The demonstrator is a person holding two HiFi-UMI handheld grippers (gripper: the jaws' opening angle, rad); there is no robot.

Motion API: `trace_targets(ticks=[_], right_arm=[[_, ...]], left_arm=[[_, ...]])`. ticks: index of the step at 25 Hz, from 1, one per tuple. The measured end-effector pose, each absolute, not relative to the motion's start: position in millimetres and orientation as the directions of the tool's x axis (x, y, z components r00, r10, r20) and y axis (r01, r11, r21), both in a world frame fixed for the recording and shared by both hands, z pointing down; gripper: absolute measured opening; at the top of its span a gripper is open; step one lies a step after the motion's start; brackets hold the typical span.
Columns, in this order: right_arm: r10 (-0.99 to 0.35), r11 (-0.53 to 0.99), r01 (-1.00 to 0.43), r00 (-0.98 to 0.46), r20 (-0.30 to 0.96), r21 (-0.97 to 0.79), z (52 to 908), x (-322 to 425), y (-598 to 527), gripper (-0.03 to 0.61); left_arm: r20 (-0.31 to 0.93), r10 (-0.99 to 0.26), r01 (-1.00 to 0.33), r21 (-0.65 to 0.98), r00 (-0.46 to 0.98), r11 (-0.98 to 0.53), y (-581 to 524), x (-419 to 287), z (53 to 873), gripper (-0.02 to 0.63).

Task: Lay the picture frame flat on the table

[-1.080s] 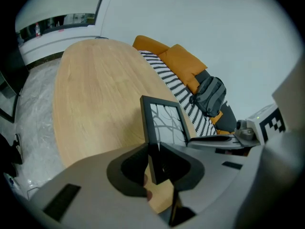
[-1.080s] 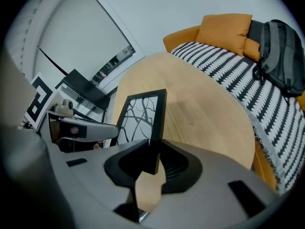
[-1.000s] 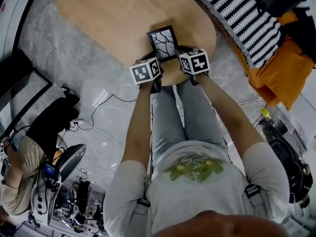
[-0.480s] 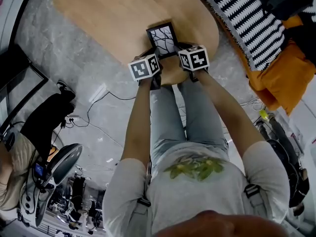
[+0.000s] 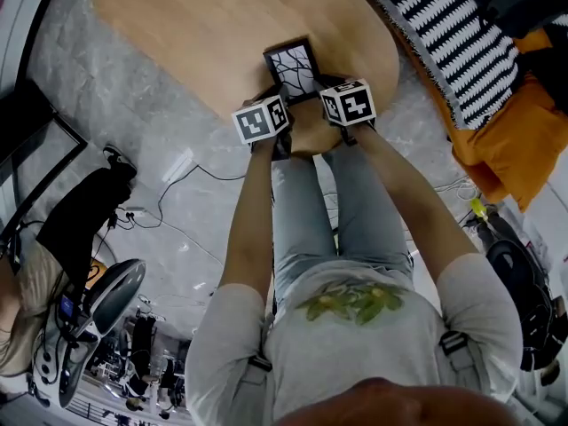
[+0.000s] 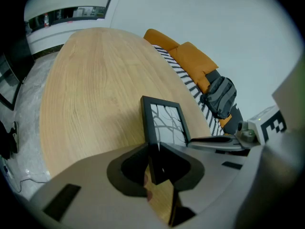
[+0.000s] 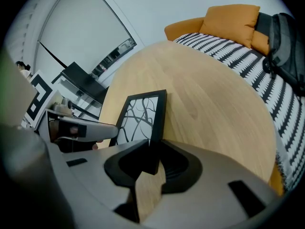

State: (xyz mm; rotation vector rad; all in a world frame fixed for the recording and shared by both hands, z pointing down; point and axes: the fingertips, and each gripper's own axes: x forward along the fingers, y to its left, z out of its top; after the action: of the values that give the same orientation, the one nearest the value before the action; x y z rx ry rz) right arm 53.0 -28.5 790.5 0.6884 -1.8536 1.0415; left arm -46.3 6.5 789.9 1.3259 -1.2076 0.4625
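A small black picture frame [image 5: 293,67] with a branch print lies face up near the near edge of the oval wooden table [image 5: 204,25]. Whether it rests fully flat or is tilted, I cannot tell. My left gripper [image 5: 282,98] is shut on the frame's near left edge. In the left gripper view its jaws [image 6: 153,149] pinch the black rim of the frame [image 6: 164,120]. My right gripper [image 5: 321,90] is shut on the near right edge. The right gripper view shows the jaws [image 7: 153,151] closed on the frame [image 7: 143,116].
A striped blanket [image 5: 444,34] and orange cushions [image 5: 506,140] lie on a sofa to the right, with a dark backpack [image 7: 288,42] on it. Cables [image 5: 177,171] and equipment [image 5: 98,300] sit on the grey floor at the left. The table stretches away beyond the frame.
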Motion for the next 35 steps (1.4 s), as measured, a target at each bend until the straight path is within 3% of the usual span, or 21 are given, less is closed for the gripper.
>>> trace_targets(ticks=[30,35], right_arm=[[-0.05,0.534,-0.763,-0.459,0.887,-0.365,809.1,54.5,-27.8,0.094],[-0.031,0.556,-0.745,-0.462,0.886,-0.369,806.4,48.2,-22.8,0.164]], left_arm=[[0.88,-0.308,-0.871,0.437,0.361,0.227,7.9,-40.7,814.2,0.104],[0.892,-0.299,-0.881,0.412,0.339,0.231,7.7,-40.7,813.5,0.114]])
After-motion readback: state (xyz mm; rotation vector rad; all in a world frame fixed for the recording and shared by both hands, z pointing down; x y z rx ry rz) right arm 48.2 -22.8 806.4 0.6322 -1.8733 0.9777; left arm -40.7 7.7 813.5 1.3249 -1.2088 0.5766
